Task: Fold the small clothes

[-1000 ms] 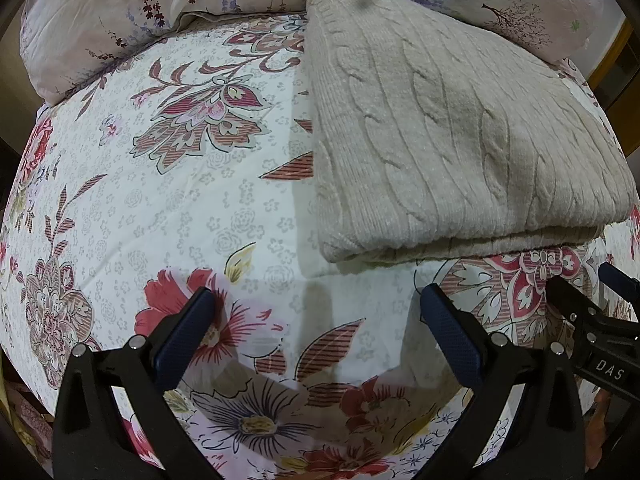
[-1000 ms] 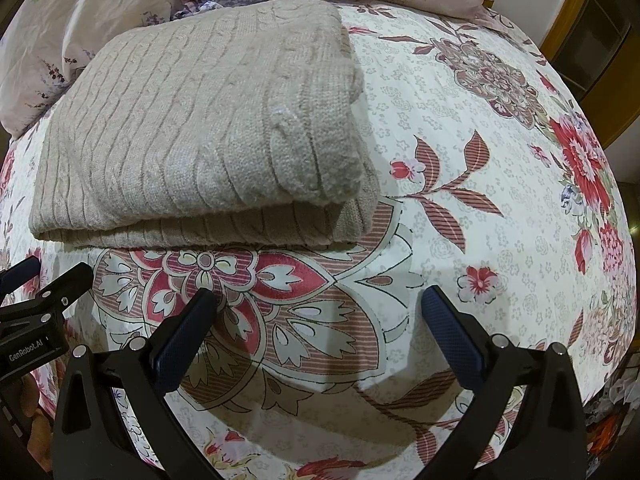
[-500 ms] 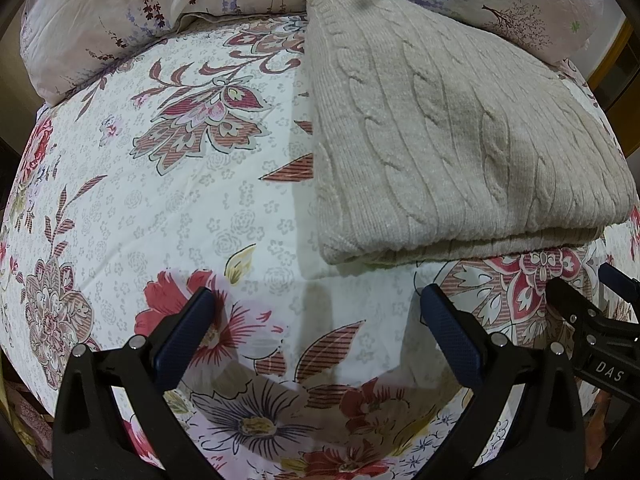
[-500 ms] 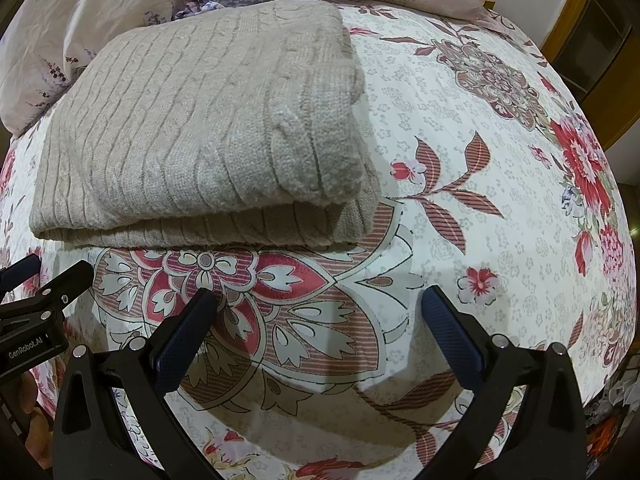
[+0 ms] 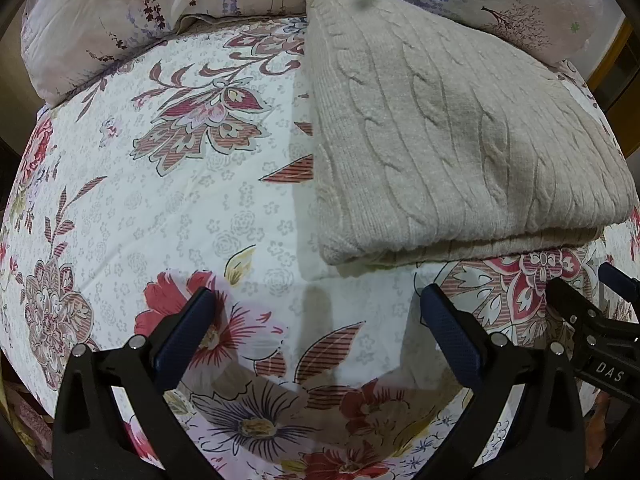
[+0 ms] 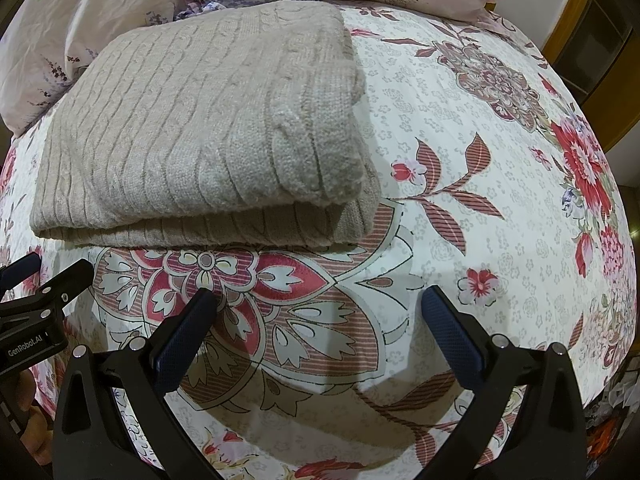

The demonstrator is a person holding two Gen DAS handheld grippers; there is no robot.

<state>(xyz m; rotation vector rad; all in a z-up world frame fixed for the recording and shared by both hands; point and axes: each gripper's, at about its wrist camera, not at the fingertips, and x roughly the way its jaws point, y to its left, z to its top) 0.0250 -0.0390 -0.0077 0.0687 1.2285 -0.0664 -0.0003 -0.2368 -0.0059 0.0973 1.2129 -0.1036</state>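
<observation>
Ahead of the left gripper [image 5: 316, 304], up and to its right: beige cable-knit sweater [image 5: 452, 140], folded into a thick two-layer rectangle on the floral bedsheet [image 5: 180, 220]. Jaws wide apart, nothing between the blue pads; they hang over bare sheet just short of the sweater's near fold edge. Long axis of the bundle runs away from this tool toward the pillows [image 5: 160, 8], slanting to the right; cable ribs follow that line. Near-left corner points at the tool's right finger. Right gripper's fingers show at the far right edge, also short of the knit.

Risk, as judged: the top layer is loose and bulky. A pinch on the upper layer alone would peel it back and undo the fold. A pinch too deep could catch the sheet with it.

Forward and left of the right gripper [image 6: 316, 304]: same sweater [image 6: 192, 128], near edge showing two stacked layers, rounded corner overhanging the lower one toward this tool's right side. Jaws fully spread, empty, over the red medallion print. Long axis here runs leftward and away.

Risk, as judged: uneven pulls from the two tools would skew the bundle; soft bedding lets it drag.
</observation>
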